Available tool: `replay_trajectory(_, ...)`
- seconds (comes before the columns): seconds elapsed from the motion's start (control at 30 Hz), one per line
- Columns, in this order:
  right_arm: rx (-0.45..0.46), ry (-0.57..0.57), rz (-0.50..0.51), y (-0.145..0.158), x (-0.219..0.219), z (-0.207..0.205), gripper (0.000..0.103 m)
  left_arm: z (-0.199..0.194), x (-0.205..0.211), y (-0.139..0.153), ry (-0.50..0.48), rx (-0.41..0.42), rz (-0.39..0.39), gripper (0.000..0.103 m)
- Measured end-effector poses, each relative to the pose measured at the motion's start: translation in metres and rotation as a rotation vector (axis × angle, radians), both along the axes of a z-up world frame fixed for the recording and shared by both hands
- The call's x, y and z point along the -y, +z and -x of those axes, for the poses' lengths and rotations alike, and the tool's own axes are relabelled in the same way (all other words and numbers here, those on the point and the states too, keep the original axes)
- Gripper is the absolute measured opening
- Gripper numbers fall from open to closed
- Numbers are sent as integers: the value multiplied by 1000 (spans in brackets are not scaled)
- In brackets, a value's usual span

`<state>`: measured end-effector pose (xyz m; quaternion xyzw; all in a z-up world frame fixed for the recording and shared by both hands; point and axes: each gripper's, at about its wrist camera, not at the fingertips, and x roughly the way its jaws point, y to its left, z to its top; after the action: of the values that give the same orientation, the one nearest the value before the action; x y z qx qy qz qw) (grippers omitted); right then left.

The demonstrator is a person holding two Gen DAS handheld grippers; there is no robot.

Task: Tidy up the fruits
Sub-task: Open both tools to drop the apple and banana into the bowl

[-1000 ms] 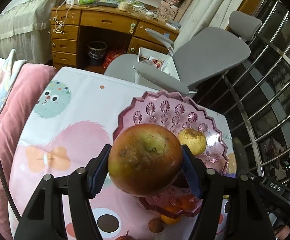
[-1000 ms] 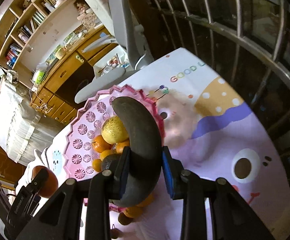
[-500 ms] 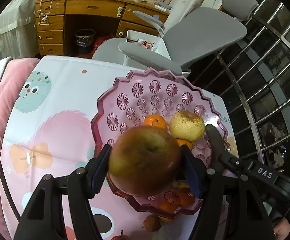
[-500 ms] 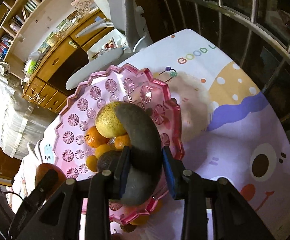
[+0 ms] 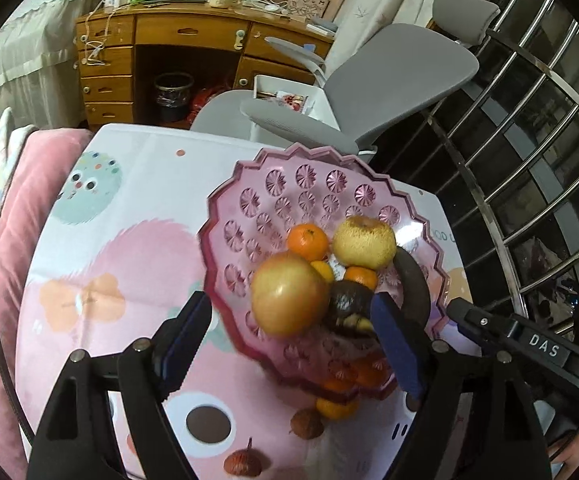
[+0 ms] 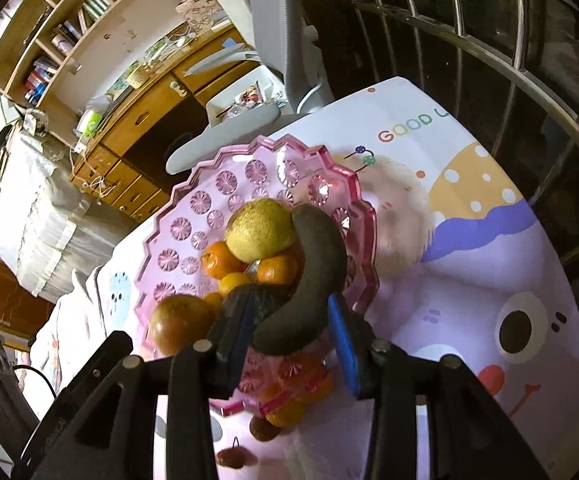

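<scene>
A pink glass plate (image 5: 225, 208) (image 6: 177, 196) holds a yellow pear (image 5: 363, 242) (image 6: 259, 234), small oranges (image 5: 307, 242) (image 6: 219, 260) and a dark fruit (image 5: 347, 300). A red-yellow apple (image 5: 289, 294) (image 6: 179, 322) rests on the plate's near side. My left gripper (image 5: 289, 338) is opening, its blue pads well clear of the apple. A blackened banana (image 6: 313, 280) lies across the fruit pile. My right gripper (image 6: 289, 338) straddles its near end, jaws opening, with a gap showing at the right pad.
Small brown fruits (image 5: 307, 422) (image 5: 243, 462) and an orange (image 5: 335, 406) lie on the cartoon tablecloth (image 5: 109, 264) near the plate's front. A grey office chair (image 5: 389, 68) stands behind the table, a metal railing (image 5: 529, 128) to the right, a pink cushion (image 5: 5, 220) to the left.
The left jaws spread wide and let go of the apple, which now sits in the plate. The right jaws widened around the banana, which has settled onto the fruit pile.
</scene>
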<state>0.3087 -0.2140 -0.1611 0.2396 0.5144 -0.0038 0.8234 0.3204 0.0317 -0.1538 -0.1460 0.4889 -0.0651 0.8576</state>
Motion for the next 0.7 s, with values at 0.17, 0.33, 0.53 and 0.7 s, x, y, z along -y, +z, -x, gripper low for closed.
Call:
replay_trajectory(0.17, 2, 45, -1, 3, 1, 12, 39, 24, -8, 1, 49, -11, -15, 81)
replay_trajectory(0.33, 19, 123, 8, 5, 0, 24, 39, 50, -14, 0, 107, -24, -25, 81)
replay_trajectory(0.53, 66, 282, 56, 5, -10, 38, 46, 80, -13, -9, 163, -65, -40, 81)
replay_trajectory(0.7, 104, 409, 106, 1, -17, 50, 48, 104, -13, -27, 208, -117, -41, 80)
